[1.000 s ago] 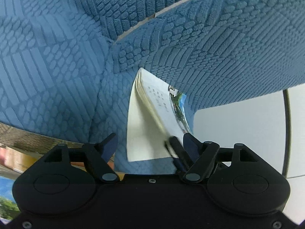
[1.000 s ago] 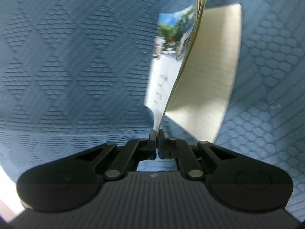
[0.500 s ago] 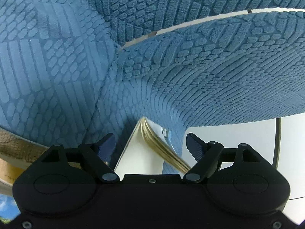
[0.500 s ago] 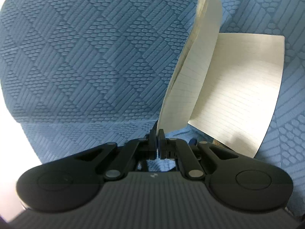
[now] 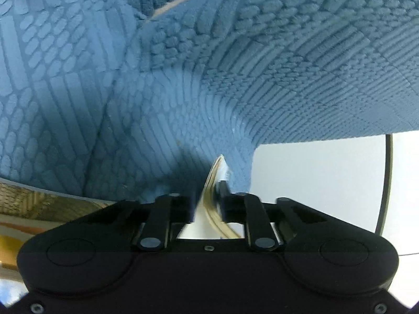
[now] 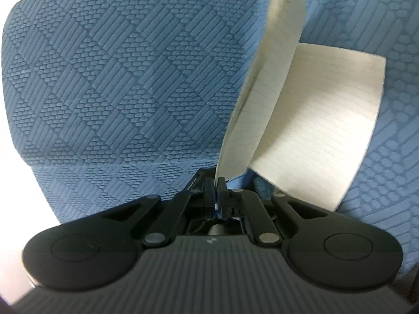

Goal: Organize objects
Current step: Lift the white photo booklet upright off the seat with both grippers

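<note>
My left gripper is closing its black jaws on a thin notebook, whose stacked page edges and cover rise between them as a narrow wedge. Behind it, blue cushions carry a raised weave of ribs and oval bumps in diamond patches. A smooth white surface lies to the right. My right gripper is pinched together on the notebook, gripping its lower edge. Cream ruled pages fan upward, one leaf bending open to the right over the textured blue upholstery.
</note>
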Available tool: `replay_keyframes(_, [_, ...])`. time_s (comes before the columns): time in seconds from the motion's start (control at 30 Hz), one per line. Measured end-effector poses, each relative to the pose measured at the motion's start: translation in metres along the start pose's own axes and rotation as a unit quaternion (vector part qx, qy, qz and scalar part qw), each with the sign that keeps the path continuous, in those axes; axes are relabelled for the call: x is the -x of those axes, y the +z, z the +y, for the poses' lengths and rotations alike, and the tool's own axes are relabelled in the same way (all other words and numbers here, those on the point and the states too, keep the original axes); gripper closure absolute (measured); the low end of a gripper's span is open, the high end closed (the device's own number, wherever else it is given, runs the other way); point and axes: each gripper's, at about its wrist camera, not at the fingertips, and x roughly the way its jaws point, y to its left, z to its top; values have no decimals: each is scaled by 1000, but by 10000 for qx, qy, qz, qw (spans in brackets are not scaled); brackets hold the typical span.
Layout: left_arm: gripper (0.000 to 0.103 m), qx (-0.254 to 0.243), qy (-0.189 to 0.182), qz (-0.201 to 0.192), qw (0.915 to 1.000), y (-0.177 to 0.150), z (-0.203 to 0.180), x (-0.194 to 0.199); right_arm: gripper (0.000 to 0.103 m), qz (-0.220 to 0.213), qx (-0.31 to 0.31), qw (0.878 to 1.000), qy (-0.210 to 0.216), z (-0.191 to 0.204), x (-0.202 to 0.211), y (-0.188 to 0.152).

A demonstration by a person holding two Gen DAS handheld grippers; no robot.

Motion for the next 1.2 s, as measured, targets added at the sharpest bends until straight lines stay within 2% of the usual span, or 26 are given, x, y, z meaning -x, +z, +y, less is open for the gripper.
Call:
replay_keyframes(0.13, [101,-282,31,-95,9996,-6,-16,5,93,23,-199,9996,-172,-10,5,4])
replay_keyframes(0.3, [102,-686,67,-138,9975,-16,-37,11,89,-141,-206,9991,-328,-12,17,2])
replay_keyframes(0.37, [102,-848,87,-127,9963,-21,-45,12,81,-216,-237,9983,-492,-11,25,-2])
replay_keyframes(0.4, [102,-926,91,-121,9956,-23,-49,13,64,-269,-278,9977,-558,-12,30,-3])
replay_keyframes(0.43, [102,-1055,125,-129,9943,-25,-53,14,38,-333,-334,9972,-586,-13,34,-6])
replay_keyframes(0.5, [102,-1223,181,-147,9922,-28,-60,14,18,-542,-490,9960,-524,-17,46,-15])
replay_keyframes(0.67, [102,-1495,216,-109,9885,-40,-73,20,18,-798,-1090,9905,-264,-28,60,-44])
replay_keyframes(0.87, [102,-1639,162,-39,9863,-46,-81,25,18,-774,-1600,9837,-277,-30,43,-73])
replay_keyframes(0.97, [102,-1609,109,-16,9869,-47,-83,32,18,-915,-1719,9804,-297,-33,33,-79])
replay_keyframes(1.2, [102,-1585,59,30,9873,-49,-80,32,19,-1429,-2385,9603,-214,-49,17,-85])
